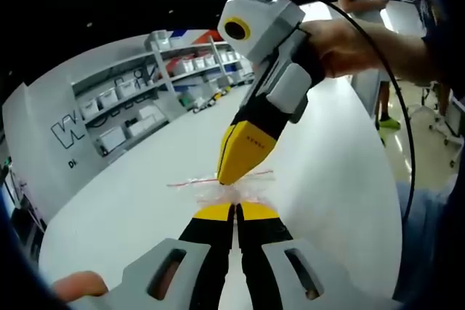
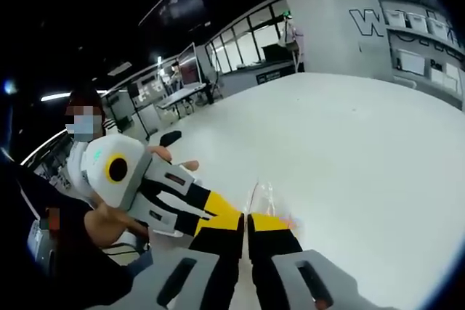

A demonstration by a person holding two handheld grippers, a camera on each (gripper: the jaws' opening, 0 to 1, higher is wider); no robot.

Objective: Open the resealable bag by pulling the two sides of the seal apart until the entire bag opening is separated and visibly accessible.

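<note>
In the left gripper view, the left gripper [image 1: 234, 208] is rising from the bottom centre, jaws together and pinching the clear bag [image 1: 221, 188] at mid-frame over the white table [image 1: 327, 179]. The right gripper [image 1: 236, 172] is coming down from the upper right, its tip on the red seal.

In the right gripper view, the right gripper [image 2: 247, 219] is clamping the bag [image 2: 265, 197] just right of centre, with the left gripper [image 2: 218, 212] entering from the left. Both bites look thin, so the film is probably at risk of slipping free or tearing when pulled.

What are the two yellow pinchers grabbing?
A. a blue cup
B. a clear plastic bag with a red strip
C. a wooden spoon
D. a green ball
B: in the left gripper view, the left hand-held gripper and the right hand-held gripper both pinch a crinkly clear bag with a thin red seal line.
</note>
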